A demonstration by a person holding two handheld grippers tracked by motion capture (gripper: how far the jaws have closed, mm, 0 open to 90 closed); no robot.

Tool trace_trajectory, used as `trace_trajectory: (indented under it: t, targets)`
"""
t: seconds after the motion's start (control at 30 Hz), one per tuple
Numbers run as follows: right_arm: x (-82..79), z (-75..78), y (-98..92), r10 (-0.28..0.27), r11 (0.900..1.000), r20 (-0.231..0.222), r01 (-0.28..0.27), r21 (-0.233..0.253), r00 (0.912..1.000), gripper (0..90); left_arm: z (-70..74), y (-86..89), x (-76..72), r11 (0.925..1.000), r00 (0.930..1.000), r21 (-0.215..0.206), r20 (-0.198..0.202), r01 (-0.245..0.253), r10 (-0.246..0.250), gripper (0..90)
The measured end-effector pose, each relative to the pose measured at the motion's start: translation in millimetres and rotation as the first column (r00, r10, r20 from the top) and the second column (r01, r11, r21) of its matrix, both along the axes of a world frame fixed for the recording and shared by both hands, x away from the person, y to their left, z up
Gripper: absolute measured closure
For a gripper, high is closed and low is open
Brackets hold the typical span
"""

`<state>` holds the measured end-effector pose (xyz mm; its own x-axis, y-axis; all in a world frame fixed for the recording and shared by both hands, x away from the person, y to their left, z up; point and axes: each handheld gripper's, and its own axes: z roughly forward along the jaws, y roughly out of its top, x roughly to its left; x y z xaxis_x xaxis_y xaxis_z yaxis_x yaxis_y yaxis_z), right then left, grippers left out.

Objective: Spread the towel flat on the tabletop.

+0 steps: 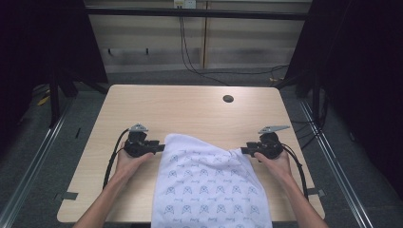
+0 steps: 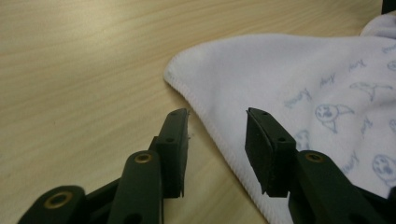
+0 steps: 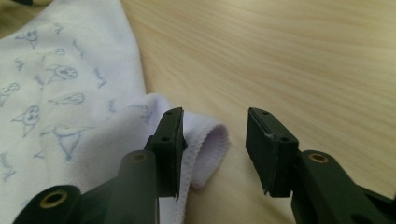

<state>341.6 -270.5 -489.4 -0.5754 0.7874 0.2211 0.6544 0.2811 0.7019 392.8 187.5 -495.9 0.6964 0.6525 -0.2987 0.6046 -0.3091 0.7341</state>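
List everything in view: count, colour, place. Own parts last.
cloth: 1, white with a pale blue cartoon print, near middle of the table, hanging over the near edge
table: 1, light wood, centre of the high view
cable hole: 1, dark, far right part of the tabletop
cables: several, black, on the floor beyond the table
tape pieces: 2, grey, on the near left and near right table edges
left gripper: 1, black, jaws open at the cloth's left corner, the hem lying between them
right gripper: 1, black, jaws open at the cloth's folded right corner
hands: 2, one on each gripper, forearms entering from the bottom
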Motion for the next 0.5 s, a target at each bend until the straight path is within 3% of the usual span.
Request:
trace_trajectory:
  t: [0.03, 0.17, 0.2, 0.27, 0.3, 0.37, 0.5]
  targets:
    - [-0.2, -1.0, 2.2, 0.012, 1.0, -0.006, -0.012, 0.017, 0.9999, 57.3, 0.1, -2.2, 0.8, 1.0, 1.0, -0.006, 0.001, -0.003, 0.003, 58.7]
    - [-2.9, -5.2, 11.6, 0.049, 0.999, -0.027, -0.048, 0.012, 0.9984, 58.5, -7.0, -15.1, 3.7, 0.997, 0.9998, 0.077, -0.013, -0.011, 0.012, 62.6]
    - [-4.7, -6.7, 14.5, 0.06, 0.998, -0.033, -0.06, 0.001, 0.9976, 65.8, -8.2, -17.4, 2.4, 0.9948, 0.9998, 0.1, 0.007, -0.021, 0.02, 65.7]
    - [-9.8, -7.3, 20.2, 0.085, 0.996, -0.012, -0.086, -0.025, 0.9963, 81.1, -8.0, -19.9, 2.6, 0.9937, 1.0, 0.112, 0.005, 0.003, -0.004, 75.9]
    - [-11.1, -6.3, 21.5, 0.101, 0.995, -0.006, -0.101, -0.011, 0.9949, 87.1, -8.1, -20.5, 2.4, 0.9923, 0.9998, 0.123, 0.015, 0.011, -0.013, 81.8]
    - [-15.5, -0.1, 24.7, 0.105, 0.994, 0.038, -0.103, -0.028, 0.9938, 88.8, -8.5, -20.6, 1.9, 0.994, 0.9991, 0.102, 0.015, 0.038, -0.04, 89.1]
    - [-29.6, 23.8, 26.0, 0.114, 0.992, 0.139, -0.119, 0.029, 0.9837, 89.1, 6.8, -19.4, -8.9, 0.998, 0.9964, 0.042, 0.068, 0.047, -0.05, 89.5]
